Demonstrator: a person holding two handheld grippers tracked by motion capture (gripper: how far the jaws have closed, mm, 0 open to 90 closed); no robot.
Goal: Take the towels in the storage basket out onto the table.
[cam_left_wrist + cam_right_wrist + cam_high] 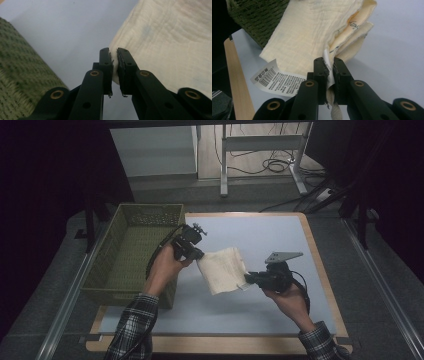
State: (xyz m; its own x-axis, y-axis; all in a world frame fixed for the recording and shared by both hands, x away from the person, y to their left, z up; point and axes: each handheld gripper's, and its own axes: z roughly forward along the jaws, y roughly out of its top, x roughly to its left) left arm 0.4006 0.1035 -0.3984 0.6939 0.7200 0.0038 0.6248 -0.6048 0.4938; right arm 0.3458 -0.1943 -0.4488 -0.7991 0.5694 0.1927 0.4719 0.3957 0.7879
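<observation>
A folded cream cloth point(222, 269) hangs between my two grippers above the pale blue table top point(270, 235). My left gripper point(199, 255) is shut on the cloth's upper left edge; in the left gripper view its jaws pinch the cloth point(160, 42) edge, left gripper point(114, 53). My right gripper point(248, 278) is shut on the cloth's lower right corner. In the right gripper view the right gripper point(328, 63) clamps the folded layers of the cloth point(312, 32), and a white printed label point(275, 80) sticks out to the left.
A green woven basket point(131, 251) stands at the table's left side, close beside my left hand. The table's wooden rim point(322, 270) runs along the right and front. Metal frame legs and cables point(270, 165) lie on the floor beyond the table.
</observation>
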